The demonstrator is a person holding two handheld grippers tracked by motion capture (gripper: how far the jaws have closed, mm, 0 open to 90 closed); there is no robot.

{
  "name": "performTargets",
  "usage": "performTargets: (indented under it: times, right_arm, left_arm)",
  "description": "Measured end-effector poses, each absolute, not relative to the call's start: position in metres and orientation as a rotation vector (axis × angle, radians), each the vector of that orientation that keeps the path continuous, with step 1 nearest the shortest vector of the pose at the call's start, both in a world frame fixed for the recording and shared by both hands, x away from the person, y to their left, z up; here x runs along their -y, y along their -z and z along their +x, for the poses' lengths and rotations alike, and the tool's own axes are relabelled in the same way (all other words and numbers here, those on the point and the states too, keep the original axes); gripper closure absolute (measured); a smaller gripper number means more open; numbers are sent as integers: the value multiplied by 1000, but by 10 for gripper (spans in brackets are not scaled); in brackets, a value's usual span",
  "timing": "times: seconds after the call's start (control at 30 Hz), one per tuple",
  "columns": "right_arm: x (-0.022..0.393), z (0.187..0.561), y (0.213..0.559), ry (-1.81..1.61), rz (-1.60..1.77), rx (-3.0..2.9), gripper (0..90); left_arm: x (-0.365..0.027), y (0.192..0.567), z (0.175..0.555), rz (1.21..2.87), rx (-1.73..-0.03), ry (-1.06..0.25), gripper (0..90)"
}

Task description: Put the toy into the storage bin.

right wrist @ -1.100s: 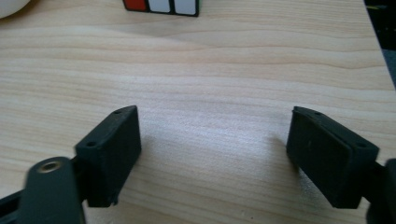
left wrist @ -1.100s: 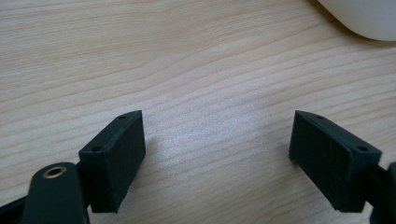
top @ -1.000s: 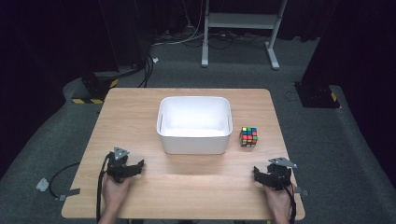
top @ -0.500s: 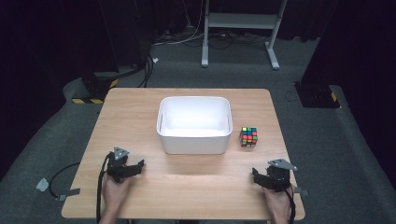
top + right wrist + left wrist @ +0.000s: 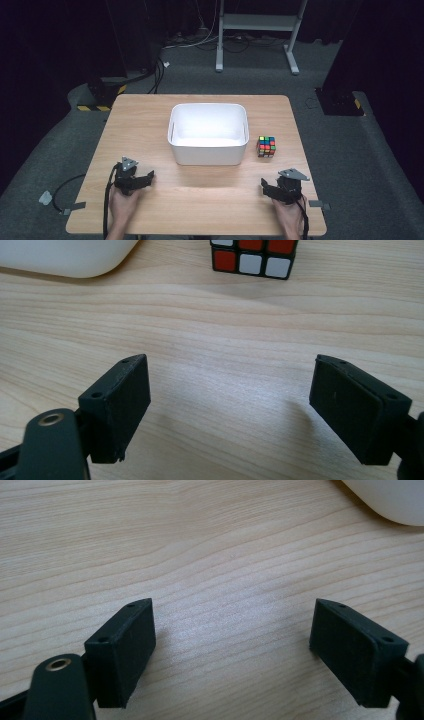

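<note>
So far nothing is done: the puzzle cube [image 5: 266, 146] sits on the table [image 5: 150, 120] just right of the white tub [image 5: 208, 150], untouched, while the right gripper [image 5: 267, 189] and left gripper [image 5: 145, 179] rest empty, jaws spread apart; picking it up remains

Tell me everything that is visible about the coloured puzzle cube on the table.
The puzzle cube is a three-by-three twisty cube with a black frame and scrambled stickers: red, white, green, blue, yellow and orange tiles show. It looks like plastic. It sits flat and upright on the wooden table, just to the right of the white bin, apart from it. Nothing touches it but the table. In the right gripper view its near face shows red and white tiles.
</note>
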State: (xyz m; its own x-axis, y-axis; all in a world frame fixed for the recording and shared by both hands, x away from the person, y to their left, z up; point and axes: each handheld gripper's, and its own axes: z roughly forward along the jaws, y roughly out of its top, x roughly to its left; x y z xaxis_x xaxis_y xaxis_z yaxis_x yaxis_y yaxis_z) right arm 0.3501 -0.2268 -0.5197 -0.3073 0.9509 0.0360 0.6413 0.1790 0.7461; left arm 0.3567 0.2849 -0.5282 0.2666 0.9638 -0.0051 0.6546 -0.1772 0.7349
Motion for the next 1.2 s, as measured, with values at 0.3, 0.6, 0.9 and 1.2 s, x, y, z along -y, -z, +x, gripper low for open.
performTargets:
  times: [0.3, 0.6, 0.9, 1.2]
  right_arm:
    - [218, 347, 512, -959, 1481, -2006, 152]
    - [209, 352, 500, -980, 1468, -1984, 140]
    - [206, 363, 492, -988, 1466, -2006, 140]
    - [208, 373, 484, -989, 1462, -1990, 139]
  left_arm:
    - [-285, 528, 356, 1914, -1460, -636, 184]
    - [-285, 528, 356, 1906, -1464, -634, 184]
    - [-285, 528, 356, 1905, -1465, -635, 185]
    - [-285, 528, 356, 1905, -1465, -635, 184]
